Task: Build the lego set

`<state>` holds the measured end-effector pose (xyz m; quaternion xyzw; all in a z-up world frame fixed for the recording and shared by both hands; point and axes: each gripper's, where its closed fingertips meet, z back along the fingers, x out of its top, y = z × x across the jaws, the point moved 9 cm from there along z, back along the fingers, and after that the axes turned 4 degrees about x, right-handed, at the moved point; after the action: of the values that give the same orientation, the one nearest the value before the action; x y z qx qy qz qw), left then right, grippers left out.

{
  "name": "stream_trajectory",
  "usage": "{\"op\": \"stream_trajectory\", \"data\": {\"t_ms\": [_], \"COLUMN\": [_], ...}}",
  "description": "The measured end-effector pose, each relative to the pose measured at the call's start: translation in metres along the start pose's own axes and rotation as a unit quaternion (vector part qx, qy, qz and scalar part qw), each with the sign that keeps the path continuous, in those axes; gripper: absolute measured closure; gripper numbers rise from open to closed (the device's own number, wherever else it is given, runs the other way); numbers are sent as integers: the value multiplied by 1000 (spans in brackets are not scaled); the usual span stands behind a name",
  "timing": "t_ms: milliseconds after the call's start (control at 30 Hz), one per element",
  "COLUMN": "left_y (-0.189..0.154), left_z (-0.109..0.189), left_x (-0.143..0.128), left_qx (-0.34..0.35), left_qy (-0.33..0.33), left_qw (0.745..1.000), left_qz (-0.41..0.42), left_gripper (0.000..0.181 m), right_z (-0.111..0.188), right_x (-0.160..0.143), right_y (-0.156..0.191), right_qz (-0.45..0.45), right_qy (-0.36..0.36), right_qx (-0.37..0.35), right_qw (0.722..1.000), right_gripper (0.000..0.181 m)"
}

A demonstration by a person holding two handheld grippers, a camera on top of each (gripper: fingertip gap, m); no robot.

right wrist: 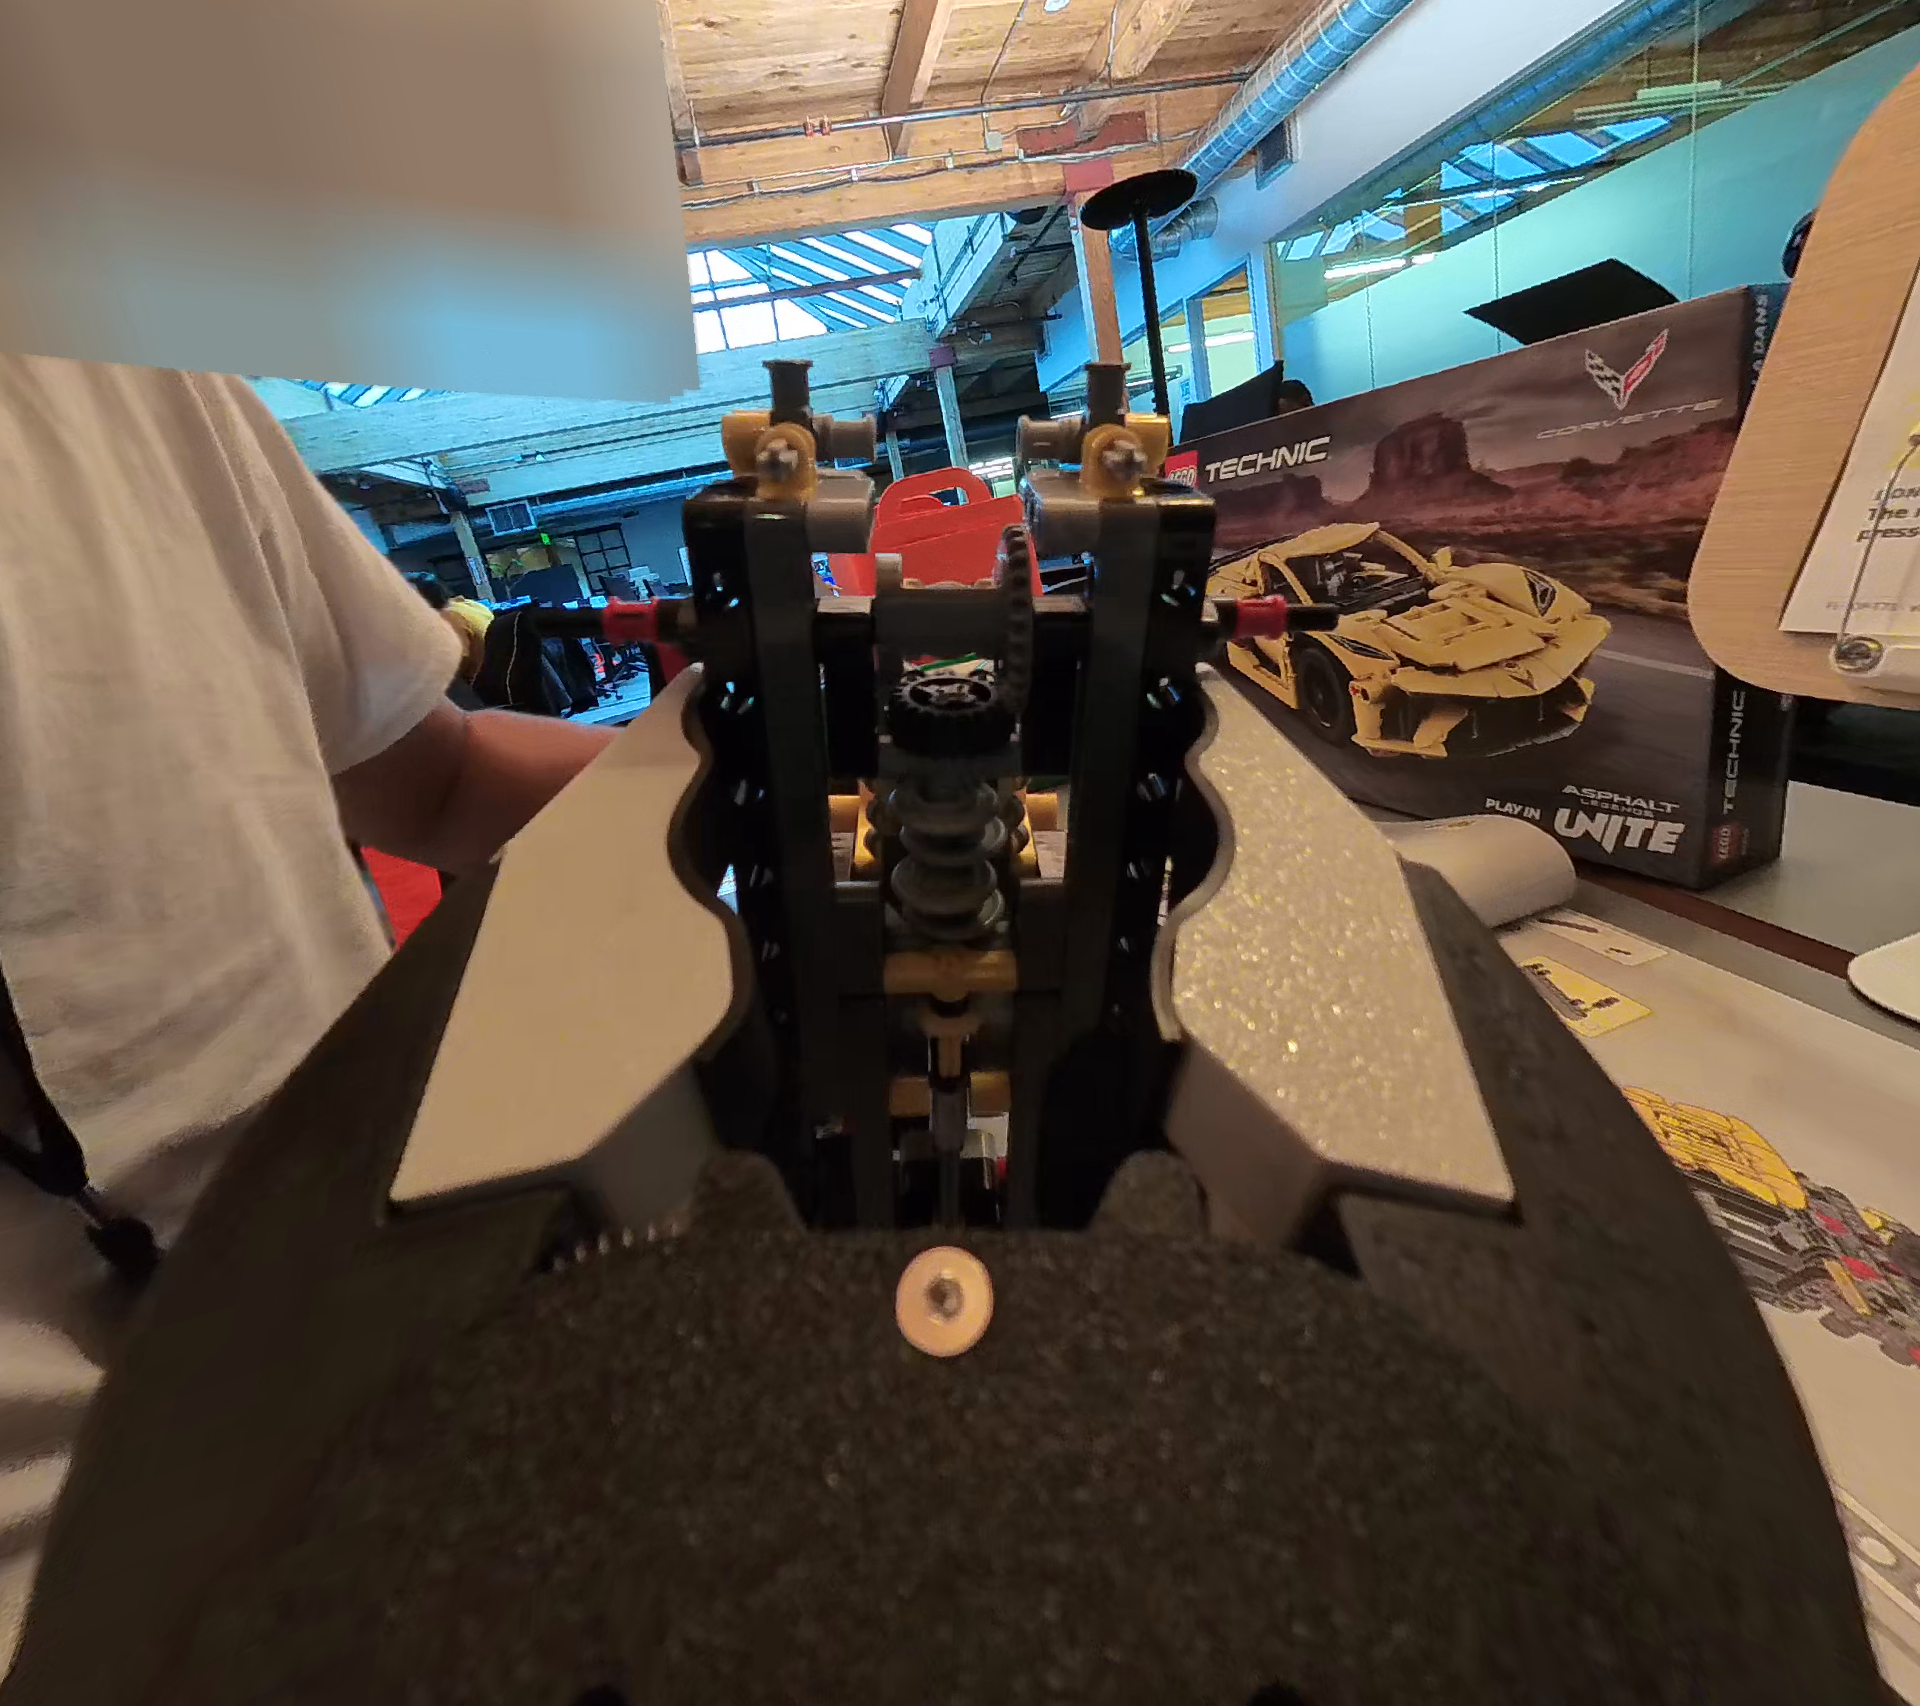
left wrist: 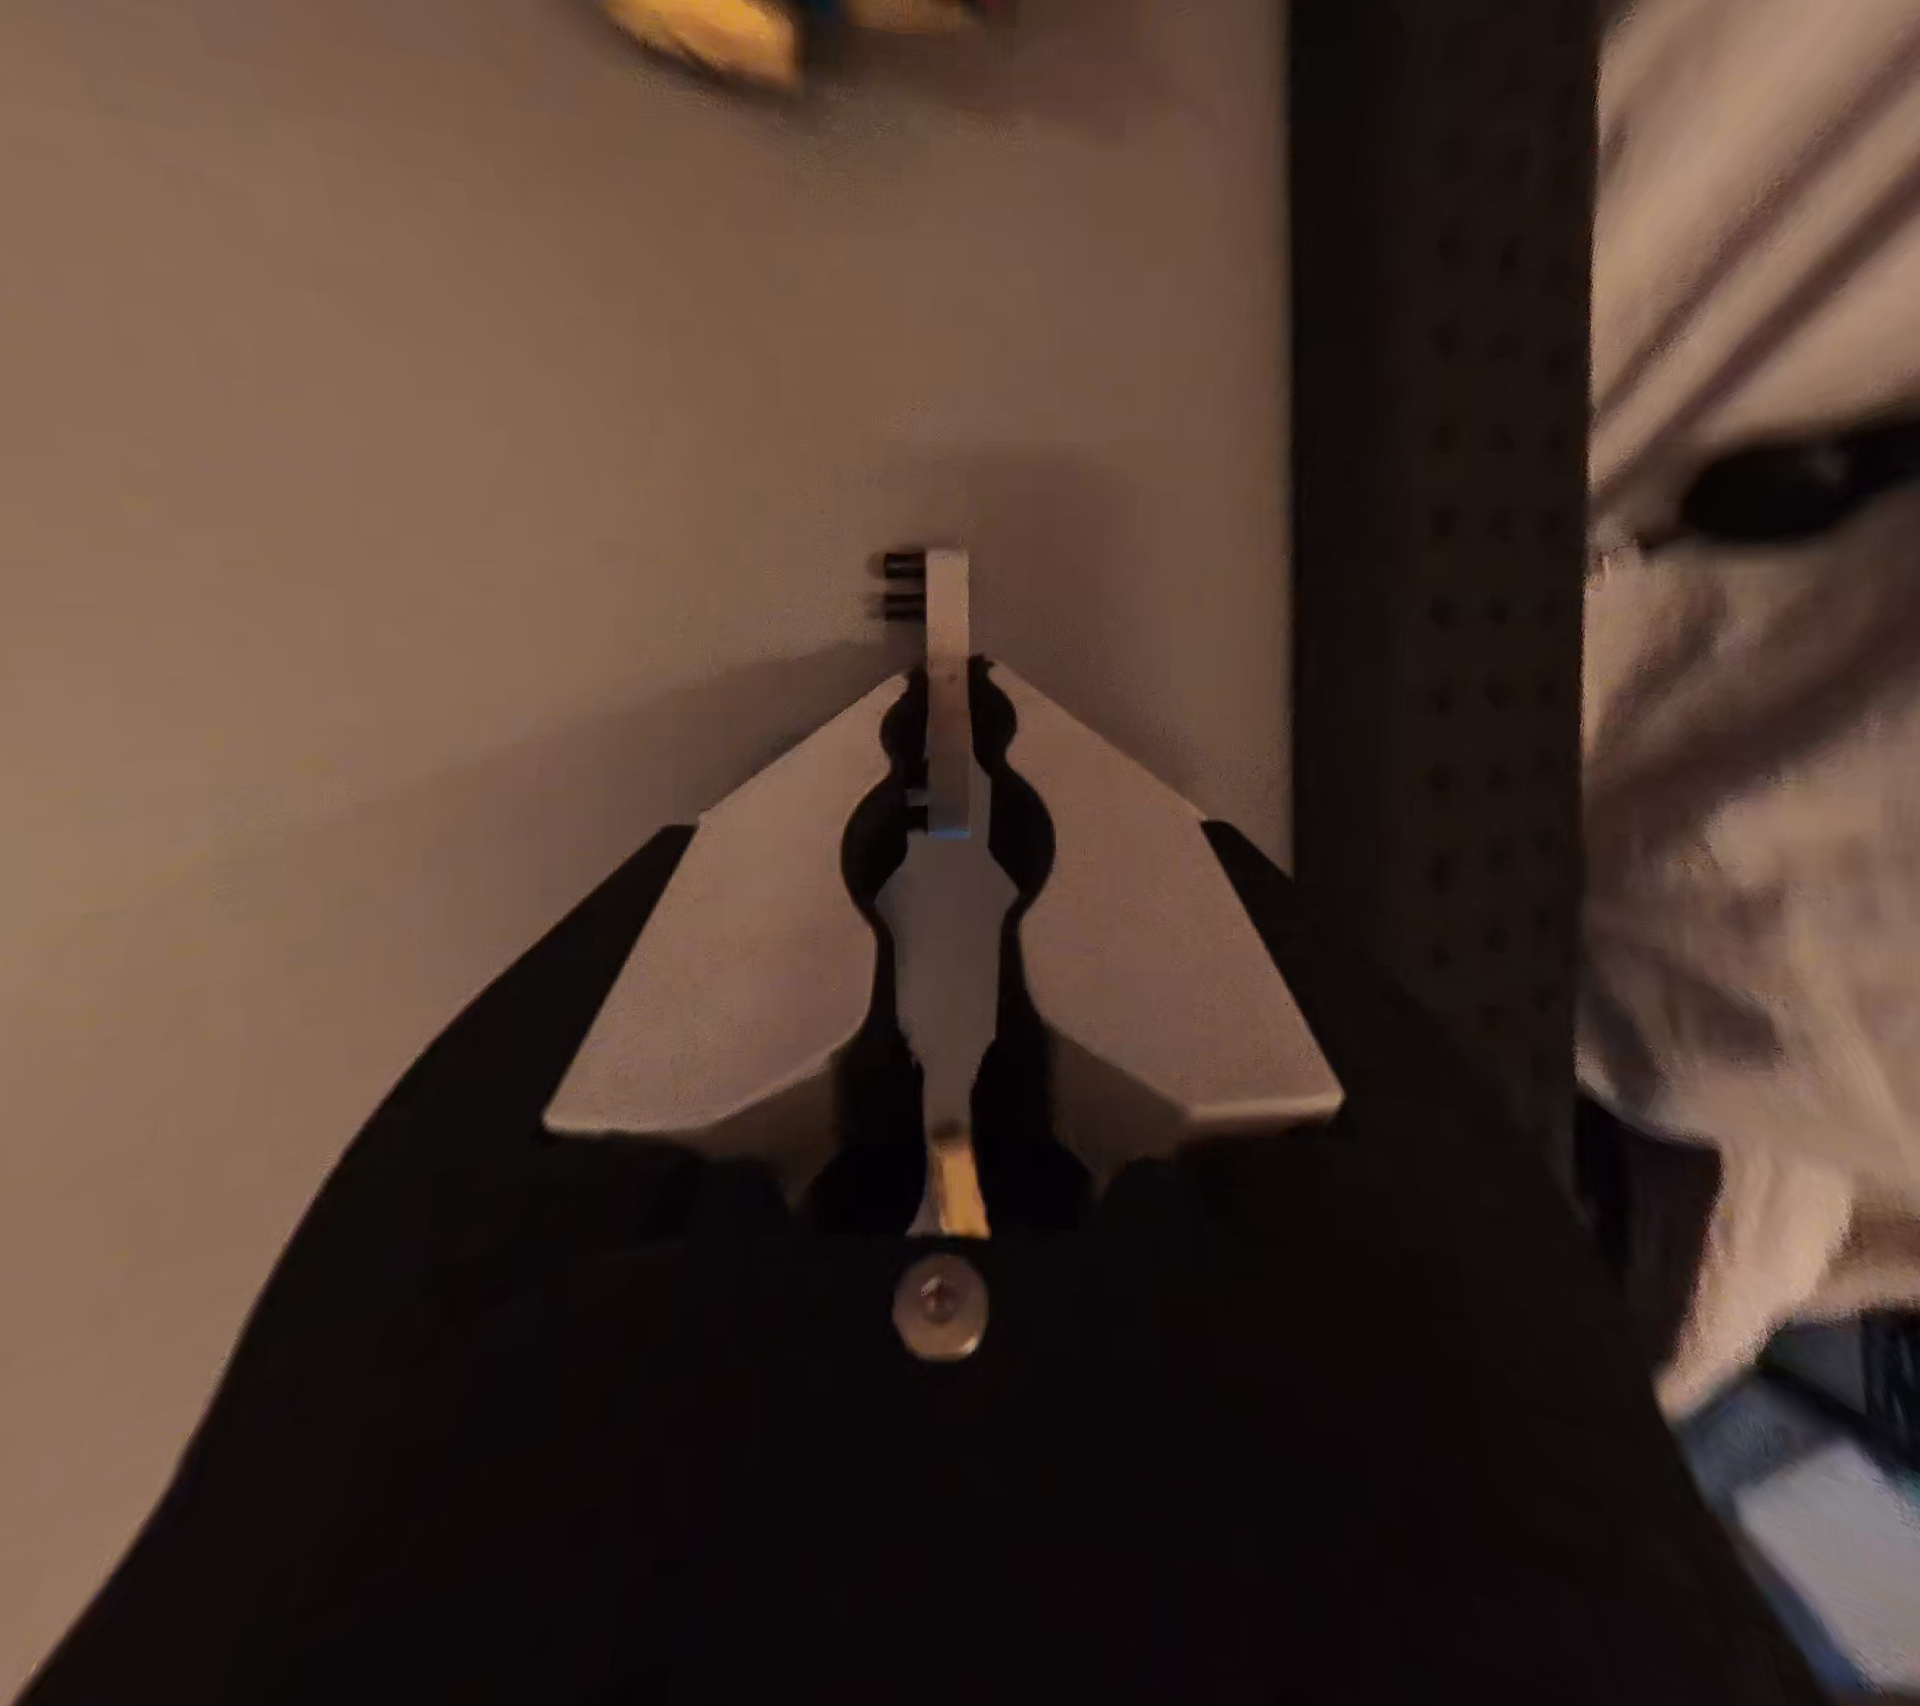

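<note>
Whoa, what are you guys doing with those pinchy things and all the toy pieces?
A person is building a toy car kit with two hand-held grippers. The right gripper has its jaws clamped around the half-built black car frame, holding it up in the air. The left gripper pinches a thin grey piece with small black pins on it, above a pale table. The kit's box and the picture instructions lie nearby. The grey piece is not yet joined to the frame.

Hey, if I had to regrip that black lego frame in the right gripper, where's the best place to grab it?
Probably as now: the right gripper clamps the lego frame across its two long black side beams, coming from the rear end. Those beams are flat and parallel; the spring and gears between them look fragile.
</note>
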<state>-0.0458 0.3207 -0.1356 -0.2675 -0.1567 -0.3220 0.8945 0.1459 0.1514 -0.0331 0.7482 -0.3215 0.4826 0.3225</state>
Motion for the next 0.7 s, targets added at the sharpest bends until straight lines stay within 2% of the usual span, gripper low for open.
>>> {"op": "stream_trajectory", "data": {"t_ms": [100,167,233,367,467,700], "left_y": [-20,-18,-10,7,20,32], "left_z": [2,7,9,5,-3,-8], "left_x": [-13,-15,-14,-17,-20,-20], "left_qx": [-77,-142,-201,-276,-288,-291], "left_qy": [72,101,105,99,88,86], "left_qw": [993,984,974,956,951,946], "left_qz": [-44,-41,-20,28,71,114], "left_gripper": [174,174,174,174,174,174], "right_z": [0,0,-1,-1,-1,-2], "right_x": [0,0,0,0,0,0], "right_y": [0,0,1,2,1,2], "right_qz": [1,1,2,5,3,6], "right_qy": [-1,-1,-1,-1,-1,0], "right_qx": [1,2,4,3,3,5], "right_qw": [1000,1000,1000,1000,1000,1000], "right_gripper": [97,97,97,97,97,97]}}
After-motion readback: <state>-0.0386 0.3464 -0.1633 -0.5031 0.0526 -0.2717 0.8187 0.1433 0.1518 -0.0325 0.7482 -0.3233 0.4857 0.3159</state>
